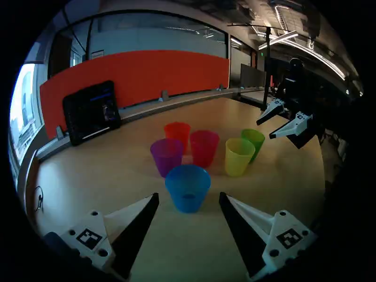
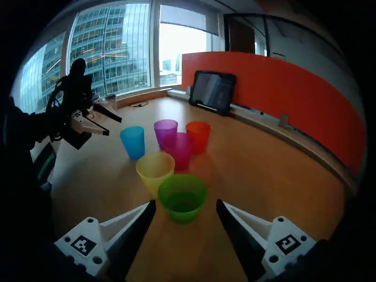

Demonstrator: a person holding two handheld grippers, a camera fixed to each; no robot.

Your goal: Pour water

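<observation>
Left gripper (image 1: 188, 194) jaws wide, blue cup (image 1: 188, 185) upright ahead; right gripper (image 2: 185, 201) wide, green cup (image 2: 182, 196) upright

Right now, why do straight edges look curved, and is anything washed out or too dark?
Left gripper view: the fisheye lens bows the orange wall; the ceiling lights glare. Right gripper view: the middle window is blown out white, the left gripper is backlit and dim; the green cup looks sharp.
</observation>
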